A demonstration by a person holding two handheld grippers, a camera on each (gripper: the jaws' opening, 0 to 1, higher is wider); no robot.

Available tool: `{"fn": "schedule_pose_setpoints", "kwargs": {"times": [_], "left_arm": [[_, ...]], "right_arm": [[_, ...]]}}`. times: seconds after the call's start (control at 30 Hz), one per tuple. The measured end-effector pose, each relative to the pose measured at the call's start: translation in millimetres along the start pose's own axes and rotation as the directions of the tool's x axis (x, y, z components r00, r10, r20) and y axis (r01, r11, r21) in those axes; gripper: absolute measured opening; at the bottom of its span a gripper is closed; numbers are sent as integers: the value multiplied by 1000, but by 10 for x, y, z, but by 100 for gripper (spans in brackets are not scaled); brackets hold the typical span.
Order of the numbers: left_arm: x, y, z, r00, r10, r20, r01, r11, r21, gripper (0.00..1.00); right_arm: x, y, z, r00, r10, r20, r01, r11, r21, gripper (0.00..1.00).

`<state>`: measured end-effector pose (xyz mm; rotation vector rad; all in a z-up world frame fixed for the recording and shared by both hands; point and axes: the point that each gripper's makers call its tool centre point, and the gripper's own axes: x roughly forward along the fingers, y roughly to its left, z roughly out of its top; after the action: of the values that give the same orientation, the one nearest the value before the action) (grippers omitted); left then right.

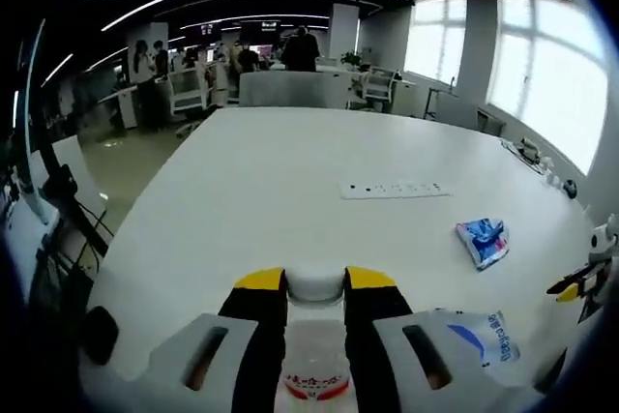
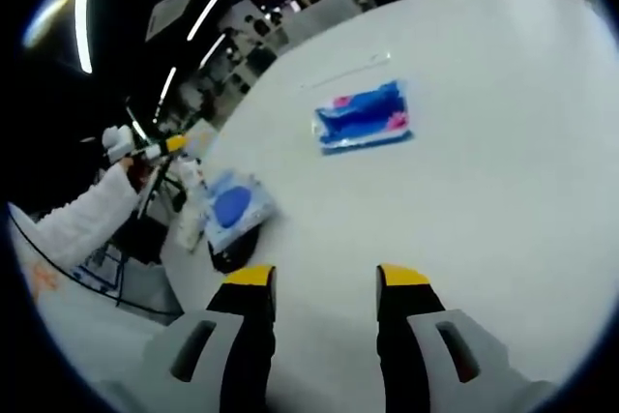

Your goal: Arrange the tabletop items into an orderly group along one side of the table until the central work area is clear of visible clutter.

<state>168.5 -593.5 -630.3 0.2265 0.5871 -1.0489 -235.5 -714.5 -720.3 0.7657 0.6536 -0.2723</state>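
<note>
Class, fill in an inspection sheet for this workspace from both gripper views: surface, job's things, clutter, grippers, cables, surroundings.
Surface: large white table, mostly bare in the middle.
Job's things: bottle with white cap and red label, held between the left gripper's jaws; blue packet lying flat on the table; blue-and-white pack near the table edge; white power strip further along.
Clutter: nothing seen beyond those items.
Grippers: left gripper shut on the bottle; right gripper open, empty, above the table.
Cables: nothing seen clearly.
Surroundings: open office with desks, chairs, standing people, bright windows, ceiling strip lights.
</note>
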Motion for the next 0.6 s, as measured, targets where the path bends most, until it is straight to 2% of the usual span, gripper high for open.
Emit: {"fn": "schedule_pose_setpoints", "kwargs": {"times": [0.2, 0.4, 0.6], "left_arm": [[-18, 24, 90, 1000, -3, 25, 3, 1000, 7, 19], [89, 50, 239, 999, -5, 43, 5, 1000, 14, 19], [240, 9, 595, 995, -17, 95, 13, 999, 36, 19]], "right_arm": [[-3, -10, -5, 1000, -6, -1, 6, 1000, -2, 40], [10, -4, -4, 1000, -8, -5, 8, 1000, 2, 40], [8, 7, -17, 1000, -12, -15, 12, 1000, -7, 39]]}}
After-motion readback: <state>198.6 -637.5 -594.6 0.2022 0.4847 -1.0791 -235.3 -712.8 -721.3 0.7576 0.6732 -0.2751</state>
